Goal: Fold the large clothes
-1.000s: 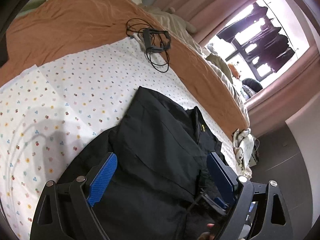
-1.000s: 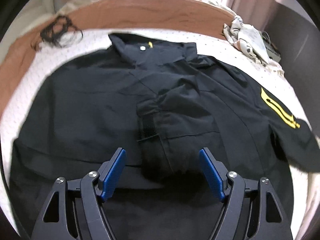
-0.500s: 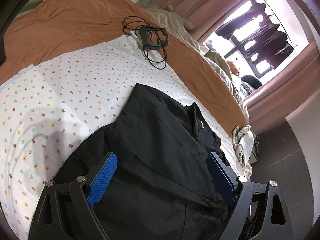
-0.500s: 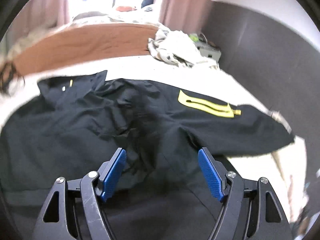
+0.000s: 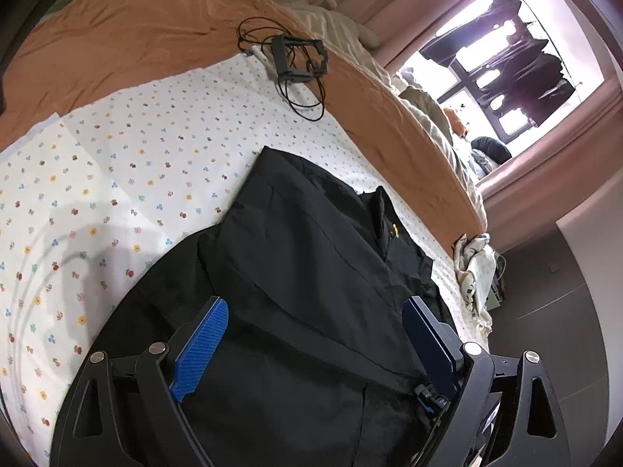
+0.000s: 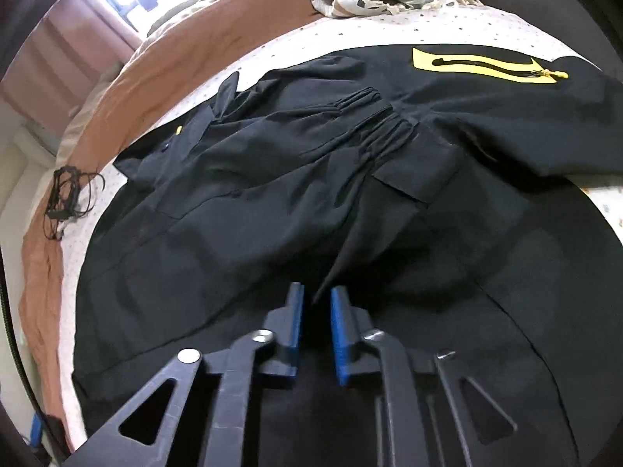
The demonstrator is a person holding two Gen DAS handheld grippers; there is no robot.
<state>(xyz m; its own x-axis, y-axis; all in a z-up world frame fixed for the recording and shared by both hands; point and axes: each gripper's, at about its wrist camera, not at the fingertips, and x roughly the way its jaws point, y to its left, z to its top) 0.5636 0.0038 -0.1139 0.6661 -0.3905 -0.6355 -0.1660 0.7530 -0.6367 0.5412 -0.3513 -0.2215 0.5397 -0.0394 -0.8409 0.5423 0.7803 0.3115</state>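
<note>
Spread over the bed's dotted sheet (image 5: 117, 163), with an orange blanket (image 5: 136, 39) and a tangle of cables (image 5: 300, 62) beyond, lies the black jacket (image 5: 311, 272), flat for folding. At its left side the left hand-held gripper (image 5: 311, 342) hovers wide open, holding nothing, as it did a second ago. The right hand-held gripper (image 6: 315, 319), open a moment earlier, is closing on a pinched ridge of fabric, likely to lift that side over.
</note>
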